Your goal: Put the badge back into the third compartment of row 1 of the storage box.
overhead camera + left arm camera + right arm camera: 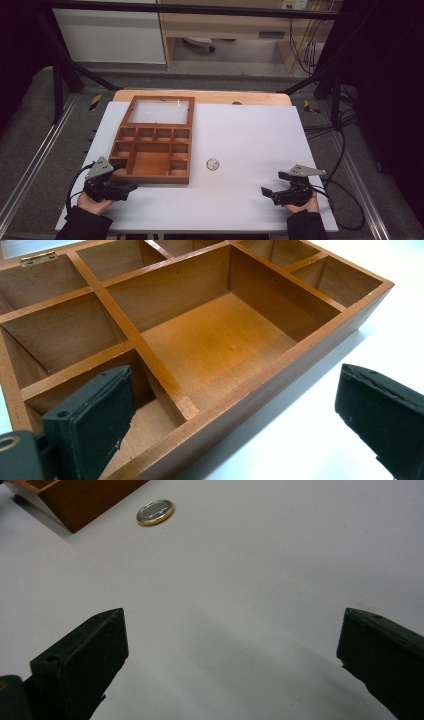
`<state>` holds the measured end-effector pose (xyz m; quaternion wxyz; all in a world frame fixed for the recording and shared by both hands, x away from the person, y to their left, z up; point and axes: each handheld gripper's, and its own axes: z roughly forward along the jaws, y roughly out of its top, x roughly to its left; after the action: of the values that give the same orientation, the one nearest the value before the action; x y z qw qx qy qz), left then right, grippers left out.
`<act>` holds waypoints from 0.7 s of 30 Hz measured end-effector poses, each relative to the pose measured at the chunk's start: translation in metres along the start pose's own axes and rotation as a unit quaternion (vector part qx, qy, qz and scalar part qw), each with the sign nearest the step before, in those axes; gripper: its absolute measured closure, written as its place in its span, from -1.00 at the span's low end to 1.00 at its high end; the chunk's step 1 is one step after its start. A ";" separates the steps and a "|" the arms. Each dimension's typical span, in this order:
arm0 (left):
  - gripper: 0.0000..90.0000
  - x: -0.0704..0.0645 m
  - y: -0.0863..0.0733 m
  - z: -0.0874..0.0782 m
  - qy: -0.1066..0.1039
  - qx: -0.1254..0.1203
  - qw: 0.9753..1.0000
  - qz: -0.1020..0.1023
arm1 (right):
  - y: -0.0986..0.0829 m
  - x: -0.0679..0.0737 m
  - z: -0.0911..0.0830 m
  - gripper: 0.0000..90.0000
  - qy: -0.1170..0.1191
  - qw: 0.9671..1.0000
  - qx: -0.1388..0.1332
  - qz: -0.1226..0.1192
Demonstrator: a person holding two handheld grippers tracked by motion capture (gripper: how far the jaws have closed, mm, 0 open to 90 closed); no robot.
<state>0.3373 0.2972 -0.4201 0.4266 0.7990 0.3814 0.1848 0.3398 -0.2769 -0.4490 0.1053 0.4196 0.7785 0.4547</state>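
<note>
Resting near the front edge of the white table [250, 130], the left gripper [131, 186] sat at the near left corner of the compartmented wooden box [155, 155], its jaws spread wide and holding nothing; in the left gripper view one jaw overlapped the box's corner compartment. The box's glazed lid [159, 111] lay open behind it. The right gripper [272, 183], jaws likewise wide apart and empty, hovered well apart from the small gold-rimmed round disc [155, 512], which lay just beside the box.
</note>
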 end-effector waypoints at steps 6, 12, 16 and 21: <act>-0.94 0.001 -0.001 0.000 0.003 0.000 1.000 -0.001 | 0.000 0.001 0.001 -0.98 0.000 1.000 0.001 0.001; -0.94 0.001 -0.001 0.000 0.002 0.001 1.000 -0.002 | 0.001 0.002 0.002 -0.98 -0.002 1.000 0.004 -0.004; -0.94 0.001 -0.001 0.001 0.003 0.002 1.000 -0.001 | 0.003 0.005 0.004 -0.98 0.000 1.000 0.006 -0.010; -0.93 0.002 -0.001 -0.001 0.004 0.001 1.000 -0.004 | 0.006 0.008 0.007 -0.98 0.000 1.000 0.008 -0.012</act>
<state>0.3378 0.2995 -0.4210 0.4248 0.7971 0.3867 0.1861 0.3415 -0.2654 -0.4465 0.1073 0.4107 0.7871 0.4476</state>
